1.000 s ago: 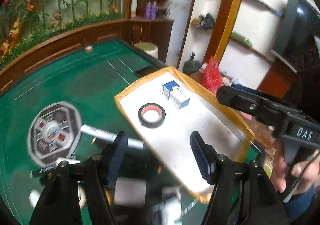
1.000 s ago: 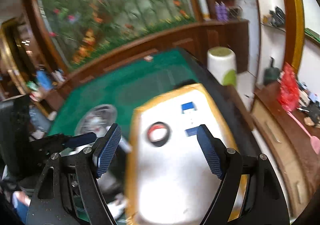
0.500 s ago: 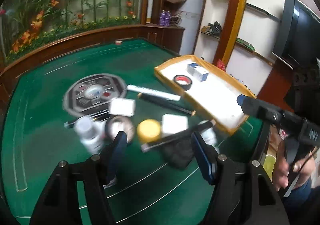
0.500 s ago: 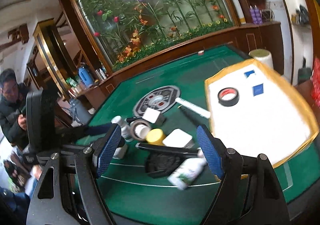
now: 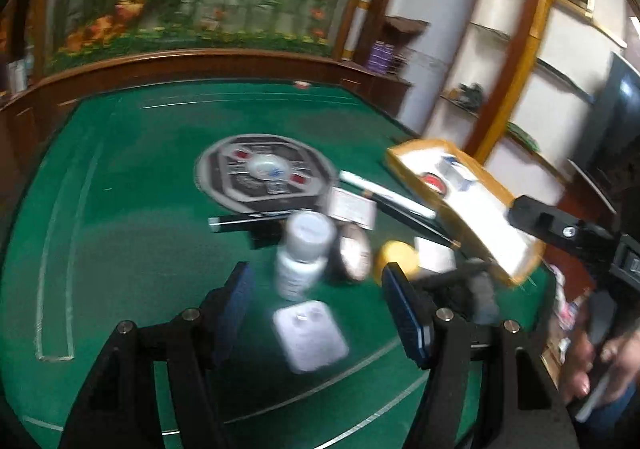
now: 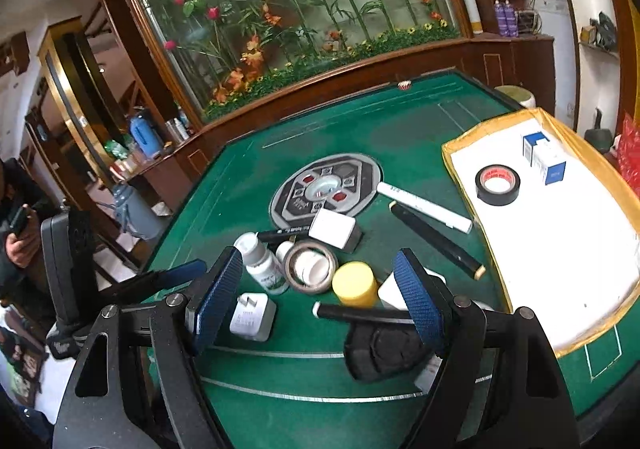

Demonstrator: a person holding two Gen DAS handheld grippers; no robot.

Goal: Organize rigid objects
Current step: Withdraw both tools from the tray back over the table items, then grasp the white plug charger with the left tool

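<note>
In the left wrist view the left gripper [image 5: 316, 289] is held wide open and empty over a white plastic pill bottle [image 5: 303, 253] at centre frame, which could be toppled by a clipped cap, while in the right wrist view the right gripper [image 6: 320, 289] is likewise spread empty over the clutter at lower centre, the yellow-rimmed white tray [image 6: 592, 165] at right.

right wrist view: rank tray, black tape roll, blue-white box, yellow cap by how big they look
1. tray, far the largest
2. black tape roll
3. and 4. blue-white box and yellow cap: look alike; the cap sits nearer the camera, so I won't rank them.
</note>
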